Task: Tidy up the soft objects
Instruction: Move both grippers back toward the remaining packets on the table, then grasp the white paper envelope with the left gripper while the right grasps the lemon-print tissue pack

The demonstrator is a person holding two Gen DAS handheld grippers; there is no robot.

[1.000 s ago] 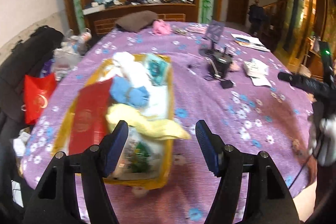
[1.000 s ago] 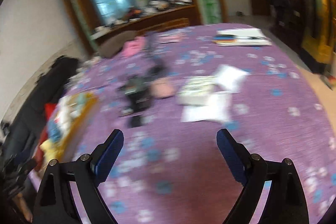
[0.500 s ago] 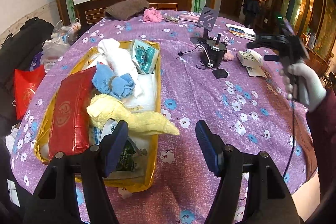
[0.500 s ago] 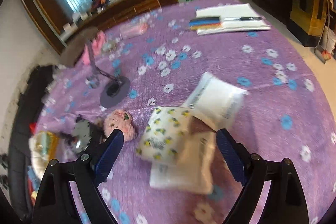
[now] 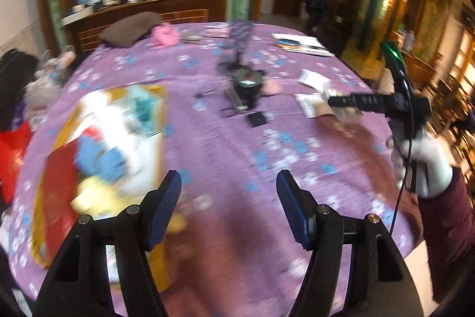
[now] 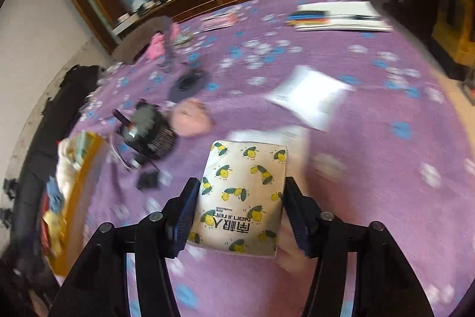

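Clearly, from the left wrist, the left gripper [image 5: 228,204] hangs over bare purple tablecloth [image 5: 237,156] with its two blue pads spread and nothing between them, probably waiting while the other hand fetches. One yellow tray [image 5: 160,109] sits to its left, already heaped with soft things: one red packet [image 5: 59,183], one blue cloth [image 5: 101,159], something pale yellow and white wrapped items, too blurred to count. Farther right a white-gloved hand [image 5: 421,165] carries the right gripper [image 5: 335,101] out over two white packets near the table's edge

From the right wrist, that gripper's jaws have just been closing, and both pads now press the sides of one lemon-print tissue pack [image 6: 243,192], pinched across its width so it should lift level. Beyond it lie two flat white packets [image 6: 308,97] and one pink fluffy thing [image 6: 190,118] beside a black device [image 6: 148,129]. The tray shows at the left edge, well apart, so I judge the pack is bound there
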